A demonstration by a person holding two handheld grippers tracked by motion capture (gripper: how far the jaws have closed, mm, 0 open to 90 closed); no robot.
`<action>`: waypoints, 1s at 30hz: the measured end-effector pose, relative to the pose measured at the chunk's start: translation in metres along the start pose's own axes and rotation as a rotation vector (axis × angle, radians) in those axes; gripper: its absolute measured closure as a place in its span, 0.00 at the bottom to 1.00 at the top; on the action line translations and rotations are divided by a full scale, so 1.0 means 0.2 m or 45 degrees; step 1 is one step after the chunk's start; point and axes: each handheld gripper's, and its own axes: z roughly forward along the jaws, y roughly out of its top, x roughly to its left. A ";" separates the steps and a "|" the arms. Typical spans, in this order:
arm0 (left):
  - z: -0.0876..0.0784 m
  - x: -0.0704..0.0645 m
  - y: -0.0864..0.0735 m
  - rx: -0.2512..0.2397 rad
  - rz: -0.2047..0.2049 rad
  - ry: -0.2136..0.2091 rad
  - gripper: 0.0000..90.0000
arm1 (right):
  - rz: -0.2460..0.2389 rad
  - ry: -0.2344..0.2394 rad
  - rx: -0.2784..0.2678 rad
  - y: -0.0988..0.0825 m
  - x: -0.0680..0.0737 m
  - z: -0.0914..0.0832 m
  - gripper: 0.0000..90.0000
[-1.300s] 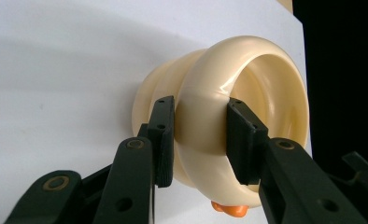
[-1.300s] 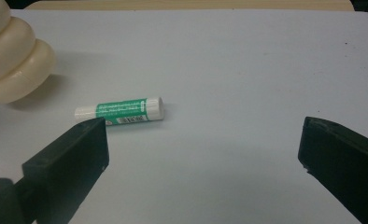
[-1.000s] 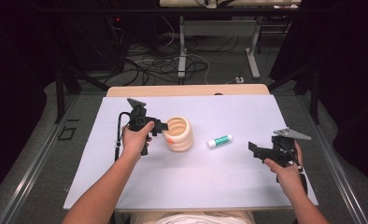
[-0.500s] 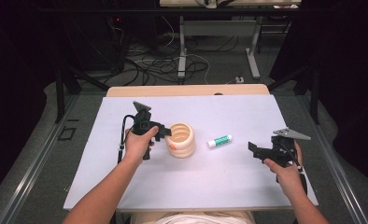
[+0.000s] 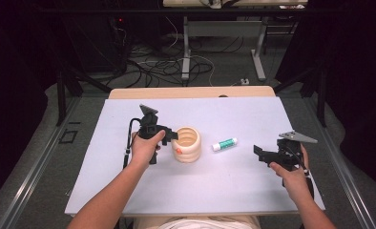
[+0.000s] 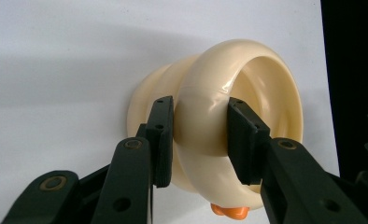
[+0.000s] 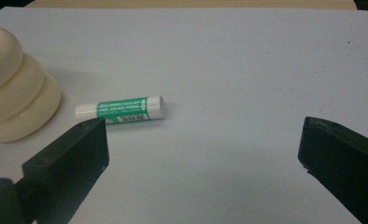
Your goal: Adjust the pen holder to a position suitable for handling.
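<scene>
Our forearms are bare; each black plastic claw [image 5: 172,135] [image 5: 258,151] carries a grey triangular plate, brass pivot pins and a black cable.

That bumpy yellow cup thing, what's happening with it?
A person is working at a white table with a gripper in each hand. The left gripper is shut on the rim of the cream ribbed cup, one jaw inside and one outside. The right gripper is open and holds nothing. A small green and white tube lies on the table between the cup and the right gripper.
</scene>
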 end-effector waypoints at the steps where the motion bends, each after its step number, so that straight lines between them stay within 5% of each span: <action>1: 0.00 0.00 0.00 -0.005 -0.005 -0.003 0.72 | -0.004 0.001 -0.002 0.00 0.00 0.00 0.01; 7: 0.01 -0.01 -0.01 -0.022 -0.017 -0.008 0.71 | -0.027 -0.003 0.002 0.00 0.00 0.00 0.03; 9: 0.01 0.00 -0.01 -0.016 0.035 -0.001 0.70 | -0.038 0.001 0.005 0.00 0.01 0.00 0.03; 12: 0.01 -0.01 -0.01 -0.027 0.029 -0.022 0.67 | -0.068 0.001 0.012 0.00 0.02 0.01 0.05; 21: -0.02 -0.01 -0.03 -0.068 0.097 -0.045 0.58 | -0.204 0.018 0.038 0.00 0.06 0.03 0.13; 27: -0.06 -0.02 -0.05 -0.143 0.112 -0.052 0.51 | -0.338 0.022 0.068 0.03 0.10 0.04 0.17; 30: -0.09 -0.02 -0.06 -0.180 0.162 -0.051 0.46 | -0.386 0.027 0.069 0.05 0.11 0.04 0.20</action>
